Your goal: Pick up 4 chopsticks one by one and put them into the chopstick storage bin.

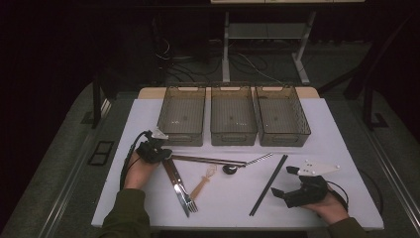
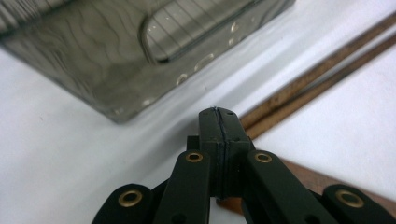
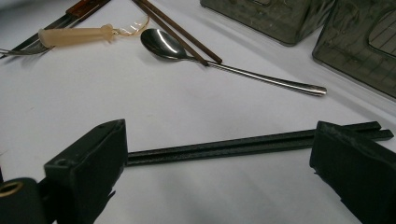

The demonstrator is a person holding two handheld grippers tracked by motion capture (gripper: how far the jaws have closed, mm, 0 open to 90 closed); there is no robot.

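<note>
My left gripper (image 1: 163,152) is shut with nothing between its jaws, and its tips (image 2: 219,114) rest low over the white table just in front of the left bin (image 2: 116,56). A pair of brown chopsticks (image 2: 317,74) runs off to its right, and a brown wooden handle (image 2: 327,181) lies under the jaws. My right gripper (image 1: 285,181) stands wide open near the front right. A pair of black chopsticks (image 3: 224,148) lies flat on the table between its jaws, untouched. The black chopsticks (image 1: 269,184) run diagonally toward the front edge.
Three smoky plastic bins (image 1: 234,116) stand in a row at the back of the table (image 1: 337,148). A steel spoon (image 3: 163,44), a beige-handled utensil (image 3: 74,36), and a fork and knife (image 1: 182,191) lie in the middle. The table's front edge is close to both hands.
</note>
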